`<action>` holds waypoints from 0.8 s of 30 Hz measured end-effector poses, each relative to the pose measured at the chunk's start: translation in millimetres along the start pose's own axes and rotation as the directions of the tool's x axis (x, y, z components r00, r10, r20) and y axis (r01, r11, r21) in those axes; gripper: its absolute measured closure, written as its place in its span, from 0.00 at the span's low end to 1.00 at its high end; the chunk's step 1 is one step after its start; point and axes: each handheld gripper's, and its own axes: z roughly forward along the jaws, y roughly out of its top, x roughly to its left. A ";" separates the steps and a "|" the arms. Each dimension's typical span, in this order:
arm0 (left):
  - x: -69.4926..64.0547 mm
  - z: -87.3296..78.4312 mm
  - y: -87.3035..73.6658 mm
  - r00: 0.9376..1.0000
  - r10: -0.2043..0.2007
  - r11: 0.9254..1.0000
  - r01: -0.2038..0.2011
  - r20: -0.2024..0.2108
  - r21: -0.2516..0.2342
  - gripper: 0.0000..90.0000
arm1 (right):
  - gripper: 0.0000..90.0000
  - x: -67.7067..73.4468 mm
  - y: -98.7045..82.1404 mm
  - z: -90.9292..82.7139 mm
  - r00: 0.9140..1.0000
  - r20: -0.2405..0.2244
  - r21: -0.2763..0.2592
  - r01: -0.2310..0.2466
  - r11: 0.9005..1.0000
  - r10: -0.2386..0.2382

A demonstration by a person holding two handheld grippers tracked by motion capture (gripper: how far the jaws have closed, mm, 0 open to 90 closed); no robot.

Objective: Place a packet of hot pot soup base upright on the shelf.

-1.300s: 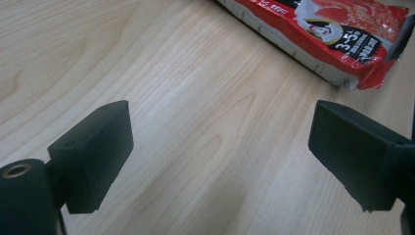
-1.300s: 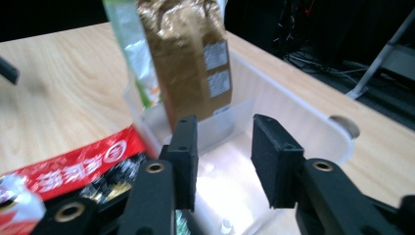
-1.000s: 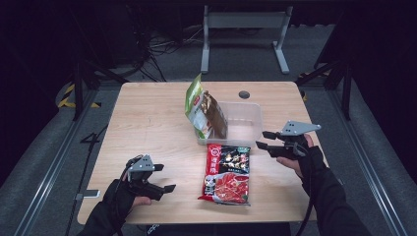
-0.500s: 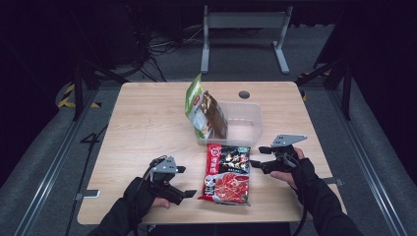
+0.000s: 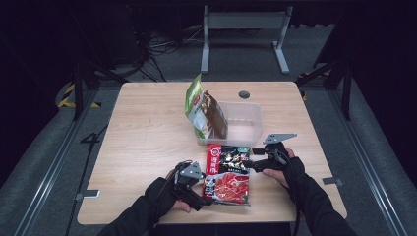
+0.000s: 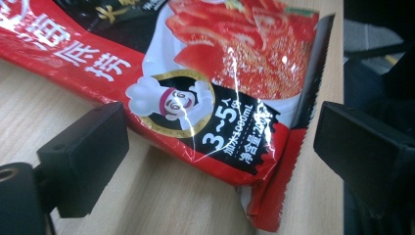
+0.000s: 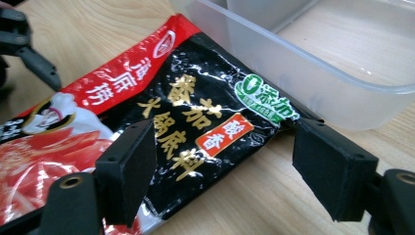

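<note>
Sauce packet flat on bench, long axis running between both sets of jaws.
Left gripper spread around the near corner; right gripper, just opening, spread around the far corner.

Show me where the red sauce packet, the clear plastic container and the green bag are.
red sauce packet [image 5: 227,181]: high view, middle of its printed front.
clear plastic container [image 5: 255,120]: high view, its right wall.
green bag [image 5: 194,105]: high view, its green side panel.

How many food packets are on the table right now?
2: a red and black packet lies flat near the front edge; a green packet stands in the clear bin. More may hide behind it.
</note>
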 end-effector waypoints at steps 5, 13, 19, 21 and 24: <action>4.8 0.7 -2.5 1.000 -0.015 1.000 0.016 -0.018 0.010 0.07 | 0.27 -0.7 1.0 9.5 0.999 -0.014 0.019 -0.038 0.999 0.039; 6.1 9.5 -5.4 1.000 0.018 0.997 -0.016 -0.023 0.073 0.10 | 0.26 -4.3 2.1 16.9 0.998 0.003 0.031 -0.068 0.997 0.068; 7.6 9.3 -3.8 0.999 0.032 0.996 -0.031 -0.014 0.082 0.11 | 0.23 -10.4 0.4 22.9 0.995 0.009 0.055 -0.100 0.993 0.100; 7.4 9.9 -3.6 0.999 0.035 0.997 -0.034 -0.007 0.076 0.12 | 0.23 -11.4 1.2 25.2 0.995 0.011 0.054 -0.100 0.993 0.100; 7.2 9.5 -3.3 0.999 0.038 0.996 -0.037 -0.013 0.076 0.16 | 0.24 -12.8 3.1 28.3 0.994 0.001 0.045 -0.111 0.993 0.111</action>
